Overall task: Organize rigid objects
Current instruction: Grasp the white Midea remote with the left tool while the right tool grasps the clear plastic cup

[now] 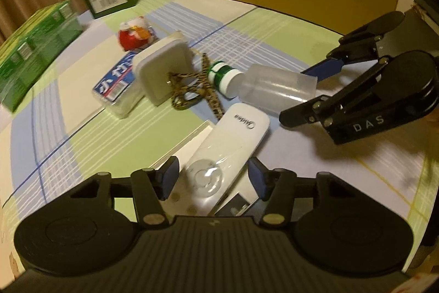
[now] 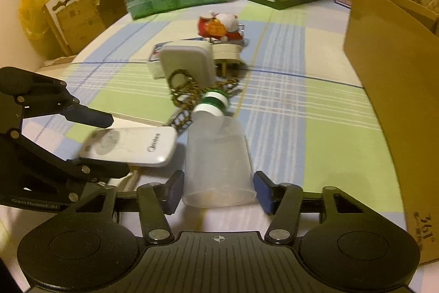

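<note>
On the left, my left hand-held gripper [image 1: 212, 180] has its pads on either side of the white remote [image 1: 227, 153], which lies flat on the surface [image 1: 274, 35] over a thin white slab. The jaws are spread, and I see a sliver of gap at each pad [image 1: 168, 177], so I judge nothing is gripped yet. To take it well I would centre the pads on the remote's long edges, keep low enough to clear the slab beneath, and close squarely so it does not pivot.

Past the remote sit a white square box [image 1: 162, 70], a patterned cord [image 1: 192, 92] and a green-and-white bottle [image 1: 223, 78], crowded together.

Right of the remote, my right hand-held gripper [image 2: 218, 191] brackets the open end of a clear cup [image 2: 216, 164] lying on its side, its far end against the bottle. These jaws are also open, with the pads just beside the rim, not pressing. The cup looks thin, so I would close gently, then lift straight up to avoid dragging the bottle or cord.

Farthest right stands the cardboard box [image 2: 392, 89], the likely destination.
</note>
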A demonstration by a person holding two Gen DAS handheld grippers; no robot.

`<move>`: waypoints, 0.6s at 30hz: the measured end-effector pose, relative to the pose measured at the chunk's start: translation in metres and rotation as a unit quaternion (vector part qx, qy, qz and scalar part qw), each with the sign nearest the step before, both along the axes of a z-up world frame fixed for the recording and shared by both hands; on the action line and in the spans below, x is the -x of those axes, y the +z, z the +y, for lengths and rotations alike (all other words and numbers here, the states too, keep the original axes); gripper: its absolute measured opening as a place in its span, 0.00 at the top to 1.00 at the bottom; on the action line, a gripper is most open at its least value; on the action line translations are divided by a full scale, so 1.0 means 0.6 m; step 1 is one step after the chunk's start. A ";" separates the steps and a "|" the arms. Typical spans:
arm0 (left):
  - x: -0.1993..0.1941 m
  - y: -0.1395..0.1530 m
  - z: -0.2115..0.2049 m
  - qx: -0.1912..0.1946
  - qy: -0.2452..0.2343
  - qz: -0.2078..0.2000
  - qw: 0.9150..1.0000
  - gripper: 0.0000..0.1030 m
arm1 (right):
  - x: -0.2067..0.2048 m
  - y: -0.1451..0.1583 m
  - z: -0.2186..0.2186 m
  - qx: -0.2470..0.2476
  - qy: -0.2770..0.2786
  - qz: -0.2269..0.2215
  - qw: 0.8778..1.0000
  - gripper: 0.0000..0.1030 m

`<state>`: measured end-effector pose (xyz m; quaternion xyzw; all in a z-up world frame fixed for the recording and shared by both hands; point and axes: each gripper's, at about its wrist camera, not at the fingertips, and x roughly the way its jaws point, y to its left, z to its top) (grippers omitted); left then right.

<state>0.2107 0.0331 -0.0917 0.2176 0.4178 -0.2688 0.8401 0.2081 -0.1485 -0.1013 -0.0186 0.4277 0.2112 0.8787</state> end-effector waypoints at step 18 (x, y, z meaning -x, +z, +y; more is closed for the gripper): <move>-0.019 -0.011 -0.036 -0.007 -0.023 0.017 1.000 0.57 | 0.021 0.003 -0.046 0.029 -0.039 0.001 0.999 0.50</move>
